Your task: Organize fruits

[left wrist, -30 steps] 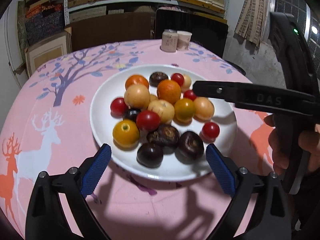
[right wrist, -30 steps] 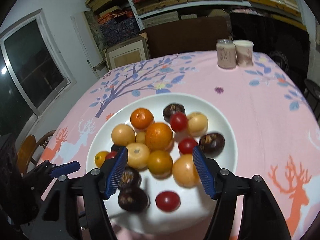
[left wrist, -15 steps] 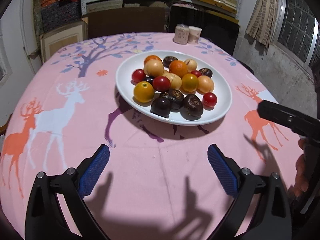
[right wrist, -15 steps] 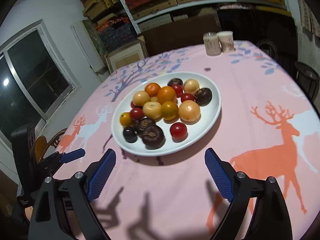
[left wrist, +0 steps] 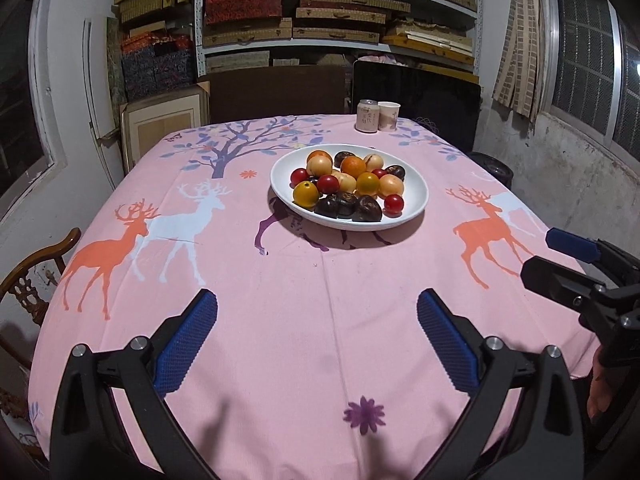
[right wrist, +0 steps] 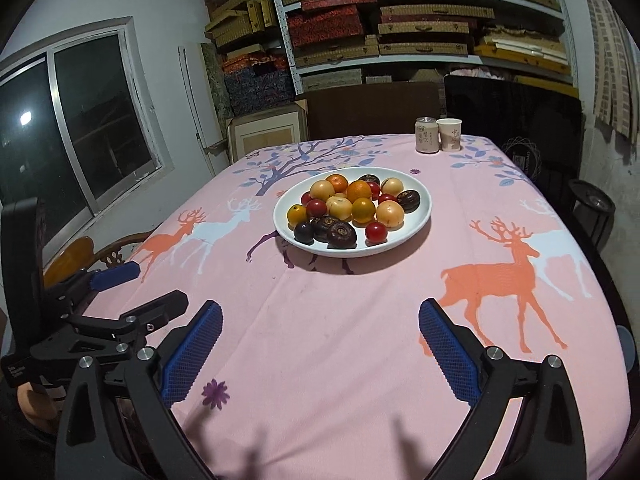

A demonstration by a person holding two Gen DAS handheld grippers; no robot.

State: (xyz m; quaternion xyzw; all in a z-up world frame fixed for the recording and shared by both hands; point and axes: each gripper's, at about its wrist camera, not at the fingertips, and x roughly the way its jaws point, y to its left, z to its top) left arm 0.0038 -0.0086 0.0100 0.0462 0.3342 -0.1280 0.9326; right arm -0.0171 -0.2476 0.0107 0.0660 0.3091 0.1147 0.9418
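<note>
Drink can and paper cup, far desk edge: printed characters, unreadable. White plate, mid-desk on pink deer cloth: oranges, red and yellow tomatoes, dark passion fruits, piled. Left gripper: jaws wide apart, empty, near edge, angled down. Right gripper: jaws opening, nothing between them.

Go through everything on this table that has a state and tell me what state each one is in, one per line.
Left claw: open, empty, above bare cloth.
Right claw: jaws opening, nothing between them.
White plate: flat on the tablecloth, loaded with fruit.
Fruit pile: all on the plate, heaped together.
Drink can: upright; whether it is opened, cannot tell.
Paper cup: upright beside the can; contents not visible.
</note>
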